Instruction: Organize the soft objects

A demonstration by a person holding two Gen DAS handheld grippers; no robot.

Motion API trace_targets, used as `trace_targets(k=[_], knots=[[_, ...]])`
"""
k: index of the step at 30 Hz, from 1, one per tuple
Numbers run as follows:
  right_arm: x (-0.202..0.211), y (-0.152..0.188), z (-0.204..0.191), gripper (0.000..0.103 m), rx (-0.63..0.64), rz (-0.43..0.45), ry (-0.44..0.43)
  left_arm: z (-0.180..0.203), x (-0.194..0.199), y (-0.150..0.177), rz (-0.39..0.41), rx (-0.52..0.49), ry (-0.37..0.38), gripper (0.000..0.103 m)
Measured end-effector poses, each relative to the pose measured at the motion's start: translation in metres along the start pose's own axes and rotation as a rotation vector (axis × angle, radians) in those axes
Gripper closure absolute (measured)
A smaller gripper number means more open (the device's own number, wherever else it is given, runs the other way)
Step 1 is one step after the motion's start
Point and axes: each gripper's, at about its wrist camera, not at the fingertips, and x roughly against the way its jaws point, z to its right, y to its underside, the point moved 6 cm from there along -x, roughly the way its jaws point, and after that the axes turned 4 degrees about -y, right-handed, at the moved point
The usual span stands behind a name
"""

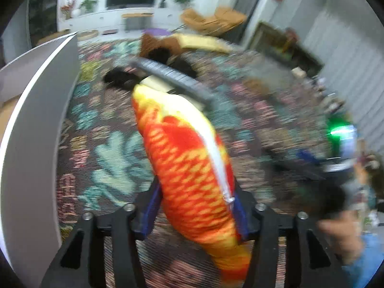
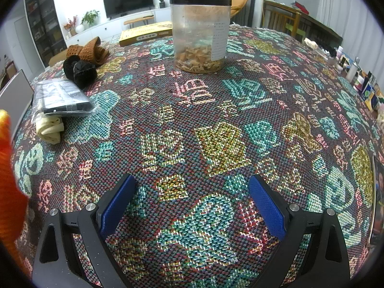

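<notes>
1 plump, scale-printed plush fish (image 1: 189, 165) between blue ribbed left gripper (image 1: 195, 206) pads.

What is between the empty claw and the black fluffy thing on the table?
Nothing visible stands in the way. The right gripper hangs open over bare patterned tablecloth, and the black fluffy thing lies far off to its left, beside the brown knitted piece. The clear jar stands straight ahead, off that path.
</notes>
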Motion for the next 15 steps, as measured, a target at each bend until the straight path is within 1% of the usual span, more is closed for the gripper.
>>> trace_targets(k=[2,3,5,6,7,9,10,13,15], knots=[[0.0,0.0,0.0,0.006,0.003,0.0,-0.002,-0.012,-0.003,-0.004,0.018,0.044,-0.048,0.022],[0.001,0.001,-0.001,0.006,0.004,-0.001,-0.001,-0.021,0.001,-0.008,0.045,0.076,-0.086,0.017],[0.001,0.001,-0.001,0.006,0.005,-0.001,0.0,-0.032,0.007,-0.012,0.077,0.094,-0.153,0.007],[0.001,0.001,-0.001,0.006,0.005,-0.001,0.0,-0.036,0.01,-0.013,0.09,0.092,-0.203,0.005],[0.001,0.001,-0.001,0.006,0.005,-0.001,0.0,-0.037,0.009,-0.014,0.092,0.088,-0.213,0.003],[0.0,0.001,-0.001,0.006,0.005,-0.001,0.0,-0.038,0.007,-0.01,0.083,0.084,-0.211,0.003],[0.0,0.0,-0.001,0.006,0.005,-0.001,0.0,-0.037,0.004,-0.009,0.079,0.086,-0.207,0.003],[0.0,0.0,0.0,0.006,0.005,-0.001,0.0,-0.026,-0.007,-0.005,0.073,0.081,-0.146,0.002],[0.0,0.001,-0.001,0.006,0.005,-0.001,0.0,-0.019,-0.015,-0.008,0.084,0.079,-0.125,0.002]])
